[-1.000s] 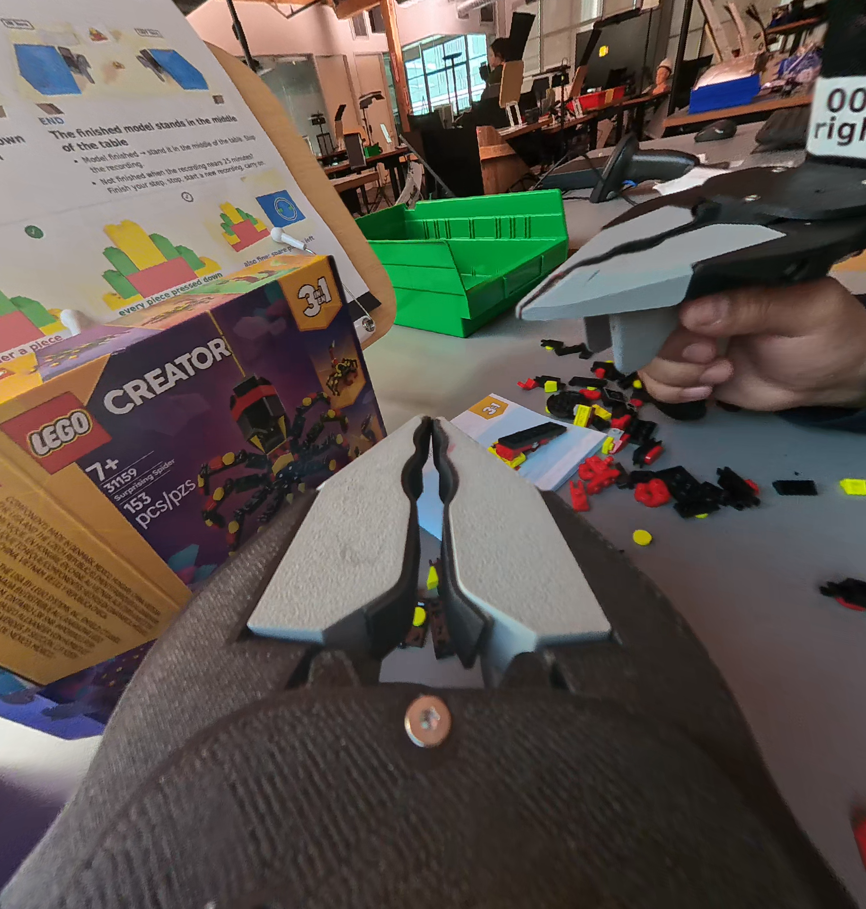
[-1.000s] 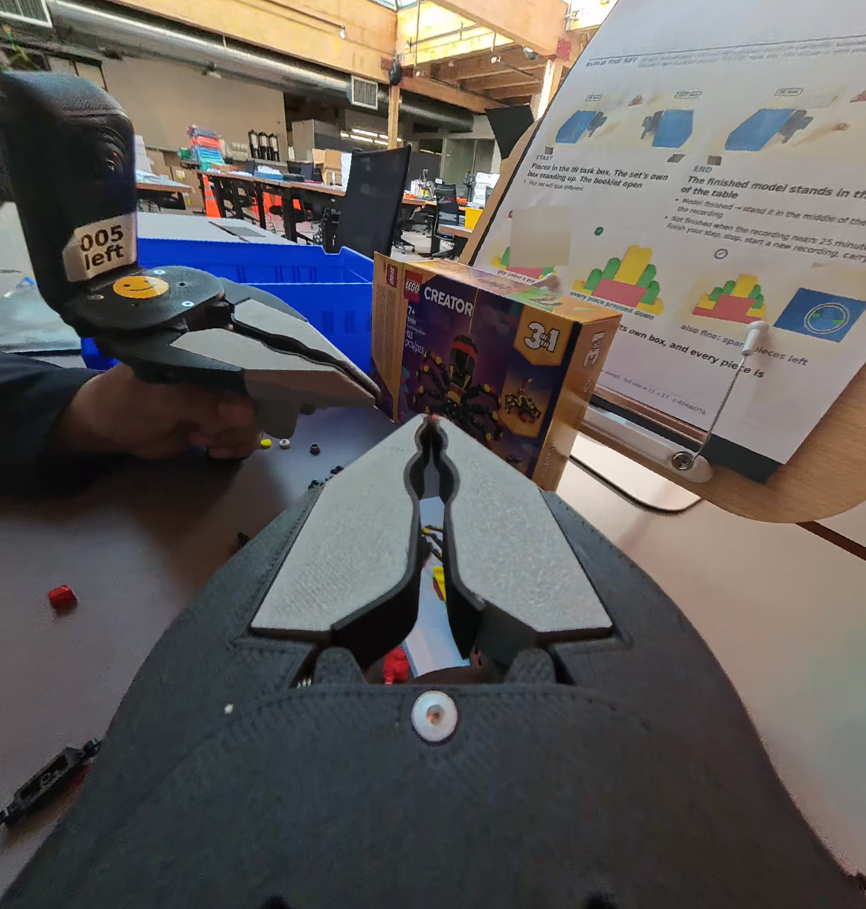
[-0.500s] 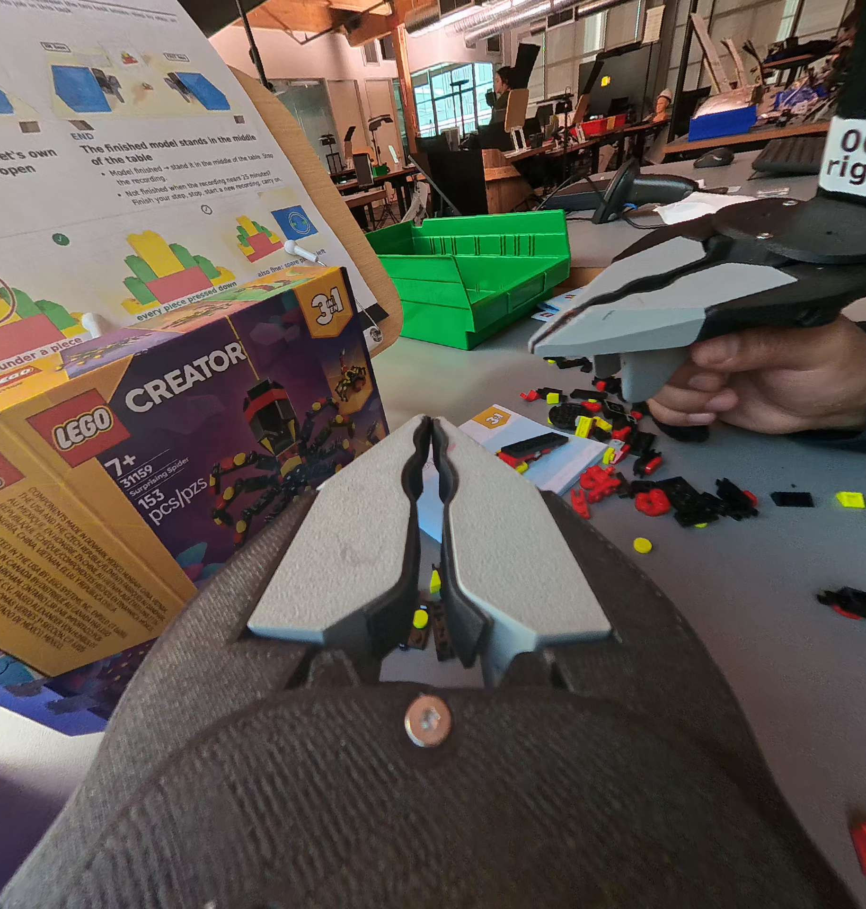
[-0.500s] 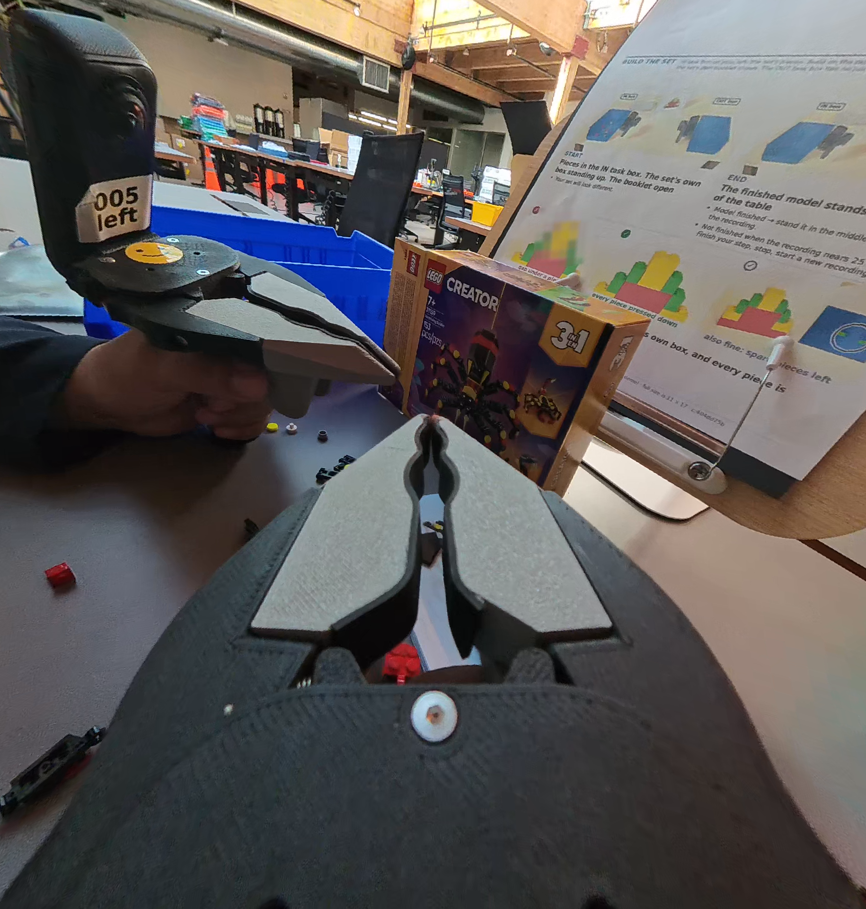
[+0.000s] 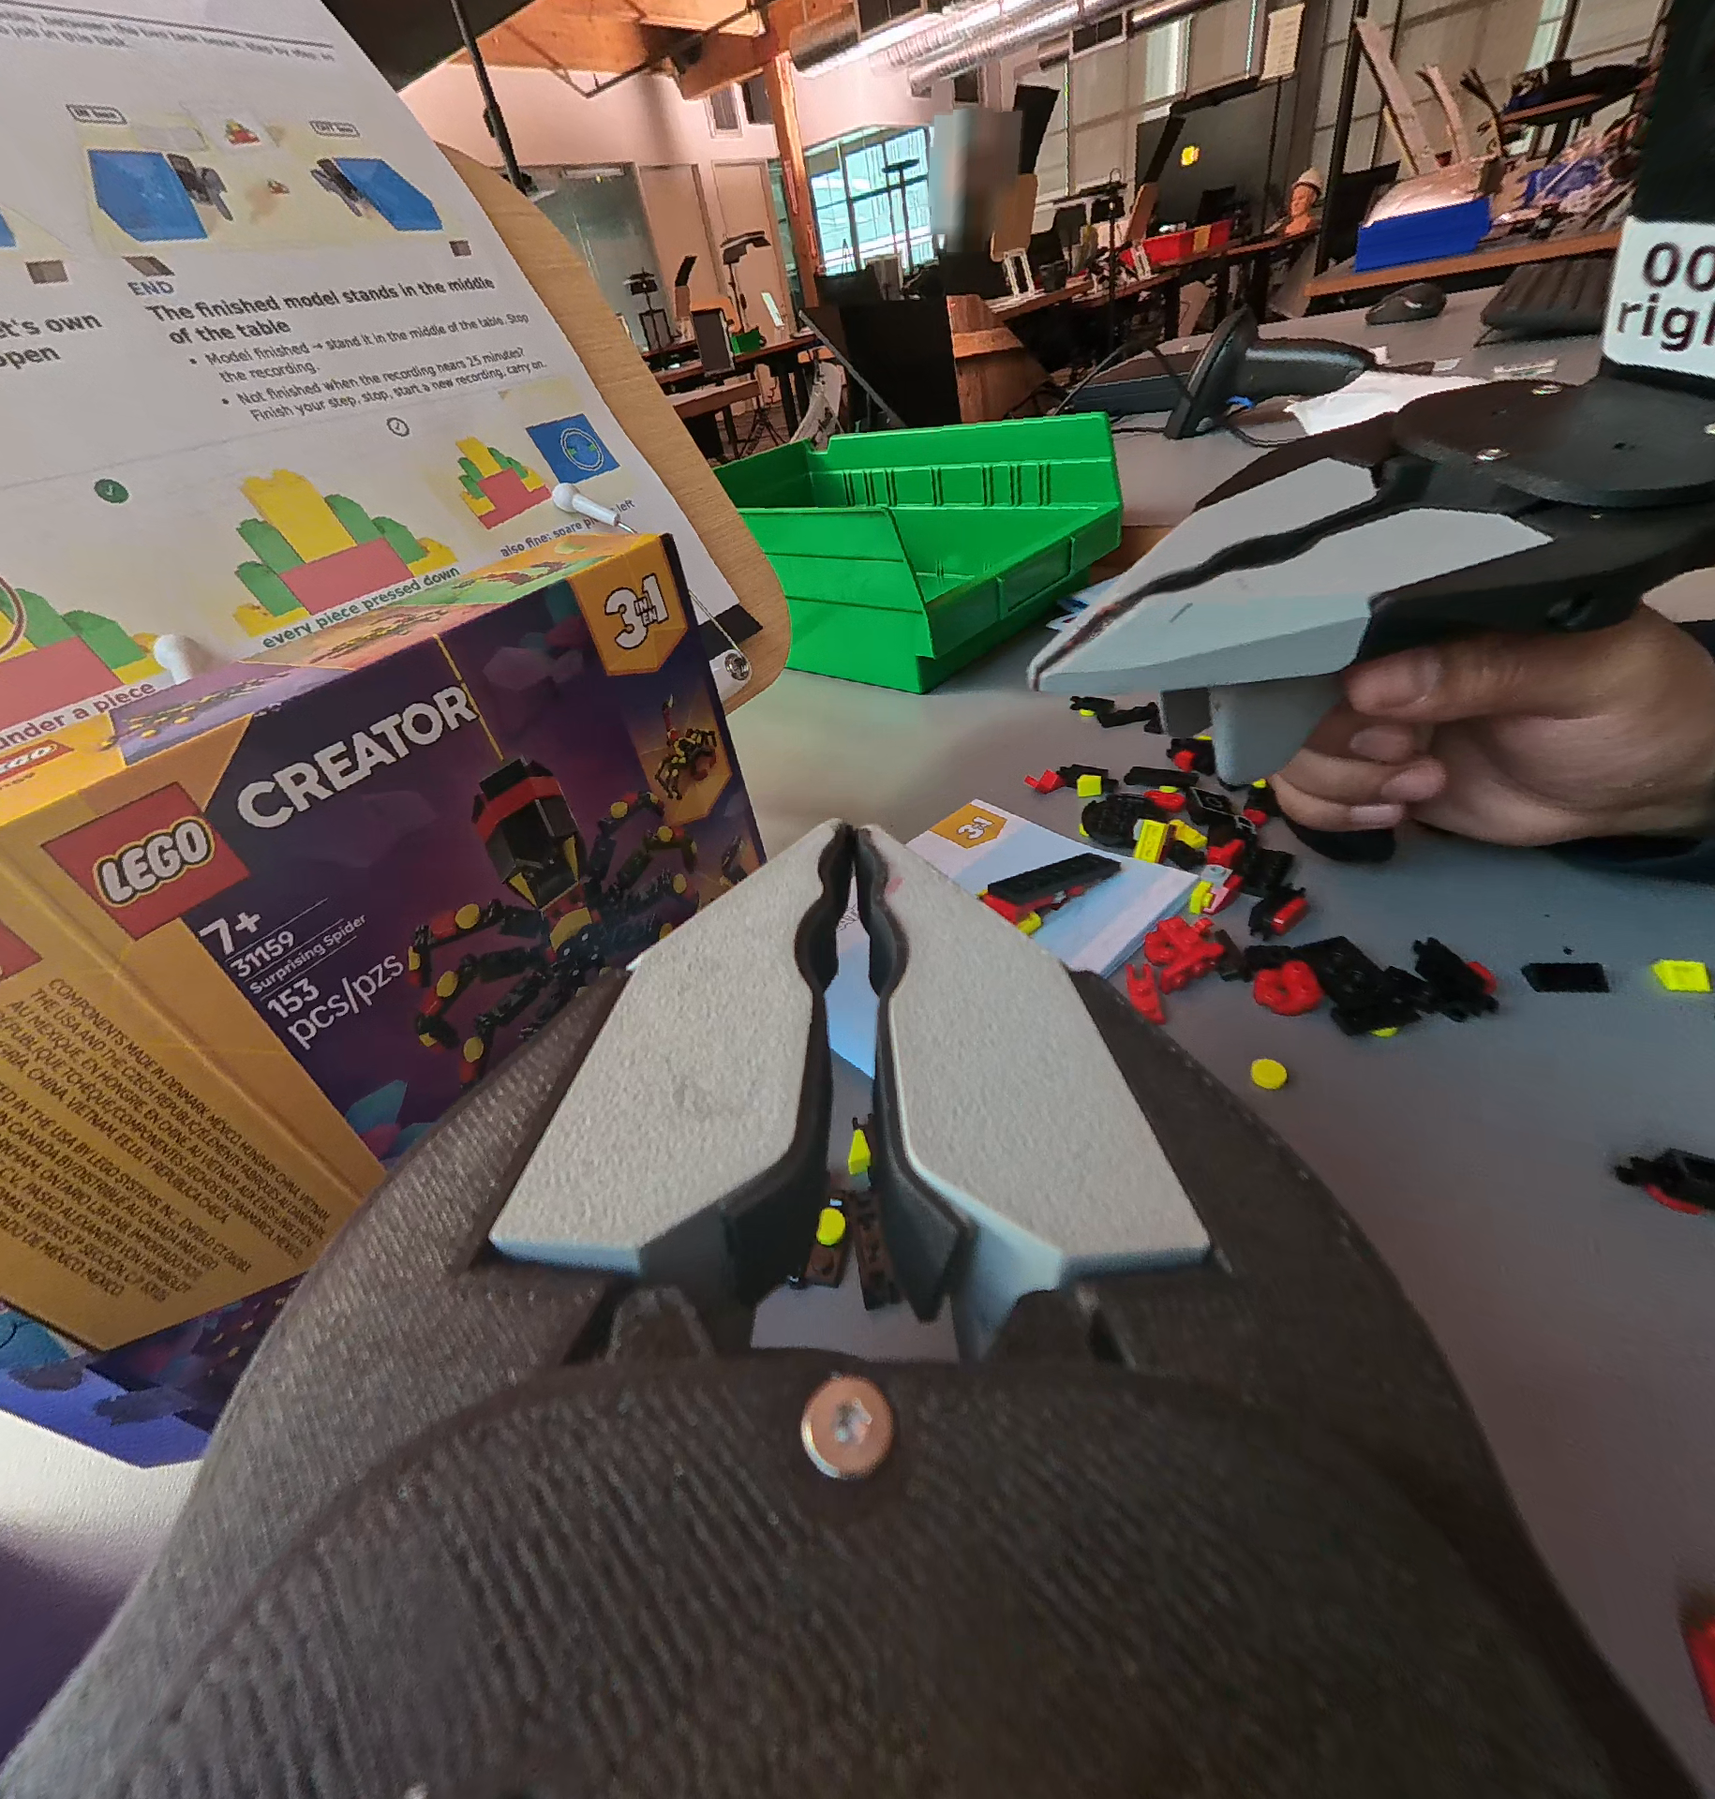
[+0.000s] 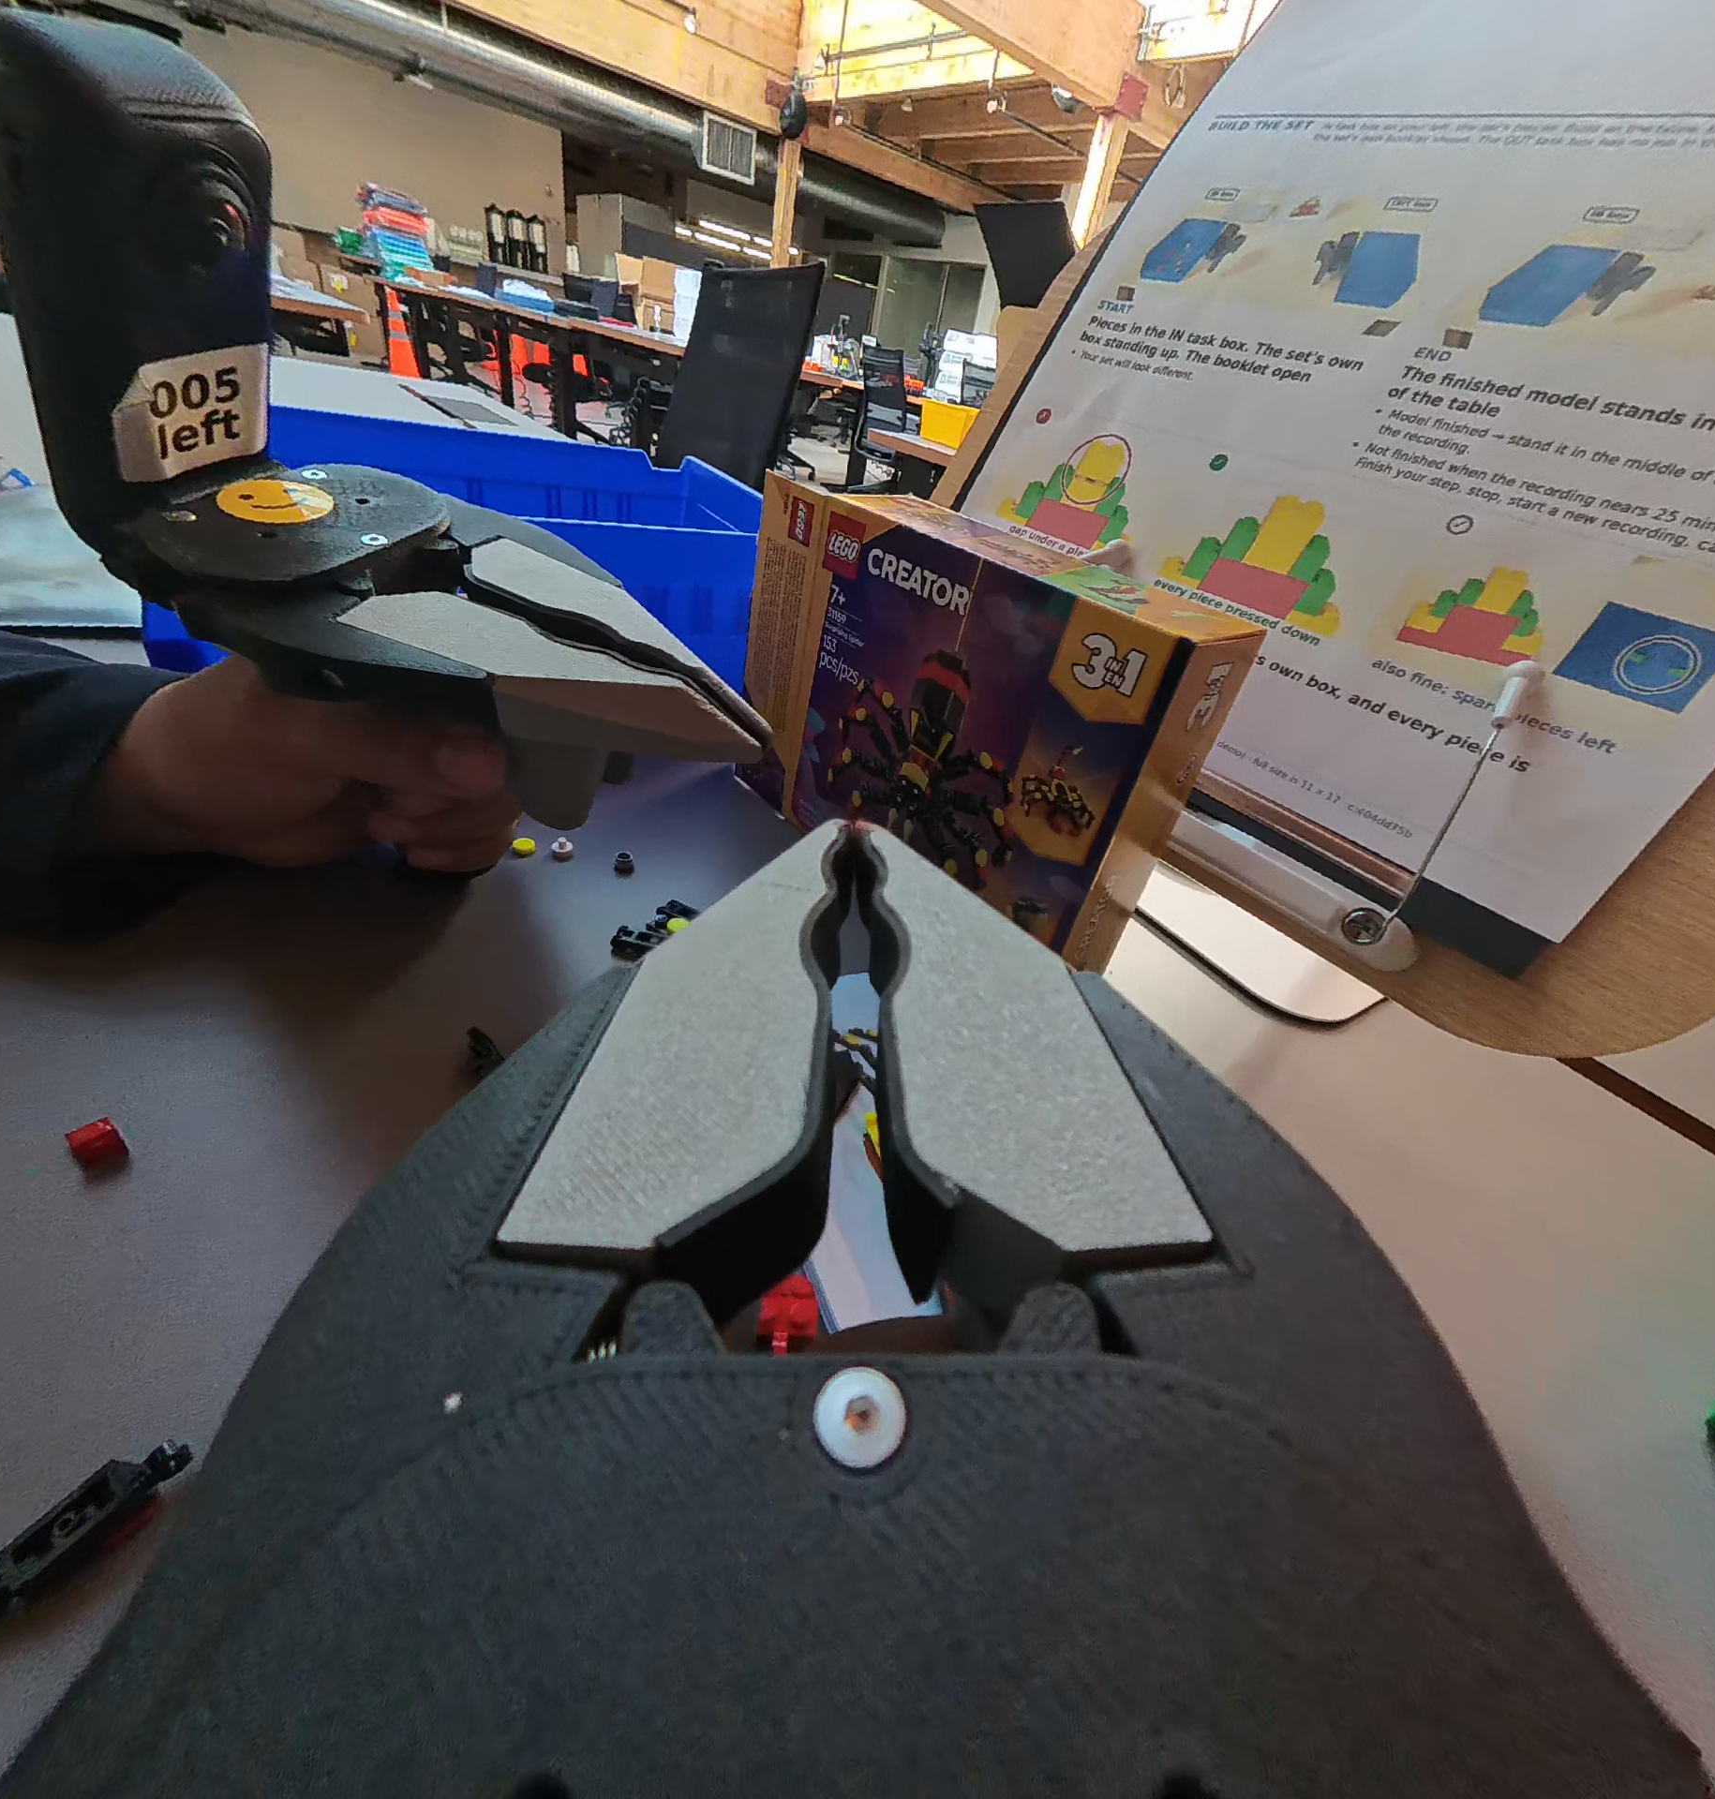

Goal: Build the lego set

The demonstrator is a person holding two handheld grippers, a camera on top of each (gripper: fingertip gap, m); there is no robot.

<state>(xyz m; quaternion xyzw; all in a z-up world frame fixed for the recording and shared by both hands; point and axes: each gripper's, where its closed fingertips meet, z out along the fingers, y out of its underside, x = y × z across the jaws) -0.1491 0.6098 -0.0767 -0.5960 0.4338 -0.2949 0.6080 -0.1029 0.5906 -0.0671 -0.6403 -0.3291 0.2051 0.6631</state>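
The set's box, purple and yellow with a spider picture, stands upright on the grey table. The instruction booklet lies beside it with a black and red sub-assembly on top. Loose black, red and yellow pieces are scattered to its right. My left gripper is shut with nothing between its tips, held above the table and pointing at the booklet. My right gripper is shut too, pointing at the box. Each gripper shows in the other's view: the right one over the pile, the left one near the box.
A green bin stands behind the pieces and a blue bin behind the left gripper. A wooden board with a printed instruction sheet leans behind the box. A red brick and a black piece lie apart at the near left.
Both hand-held grippers drifted slightly while staying shut. In the left wrist view the box and sheet slid right. No piece on the table moved.
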